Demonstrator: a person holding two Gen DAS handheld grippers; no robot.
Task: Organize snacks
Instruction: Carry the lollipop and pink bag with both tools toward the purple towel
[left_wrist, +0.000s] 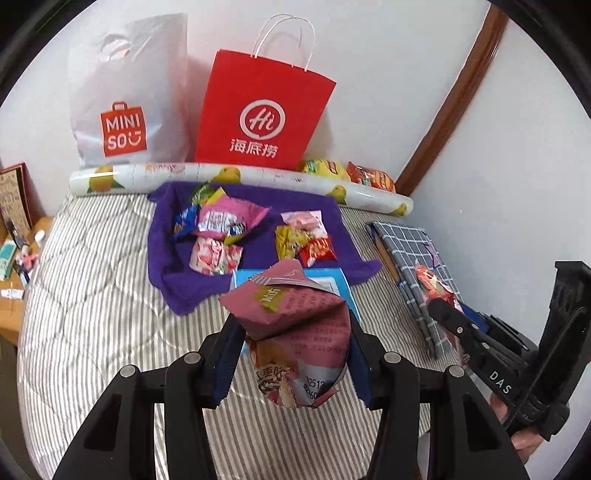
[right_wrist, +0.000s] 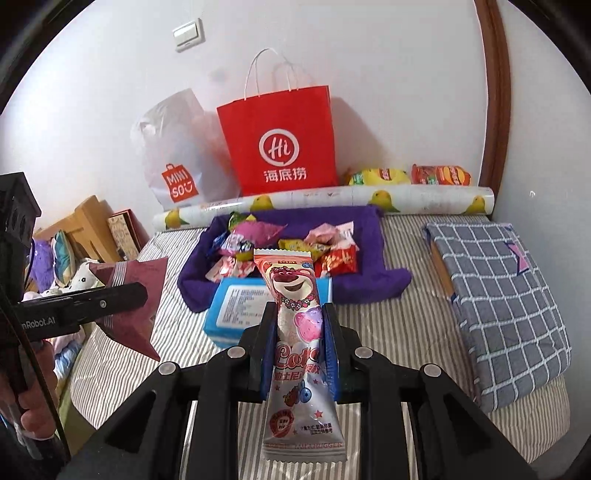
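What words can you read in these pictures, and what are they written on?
"MINI SO": white plastic shopping bag
"Hi" and "海底捞": red paper carrier bag
"DAS": black right gripper
"Lots", cut off: pink bear candy packet
Small print on the blue rectangular box and crumpled maroon snack pouch: too blurred.

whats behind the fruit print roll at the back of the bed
Against the wall behind the fruit print roll stand a white Miniso bag and a red paper bag, with two snack packs beside them. Their bottoms are hidden.
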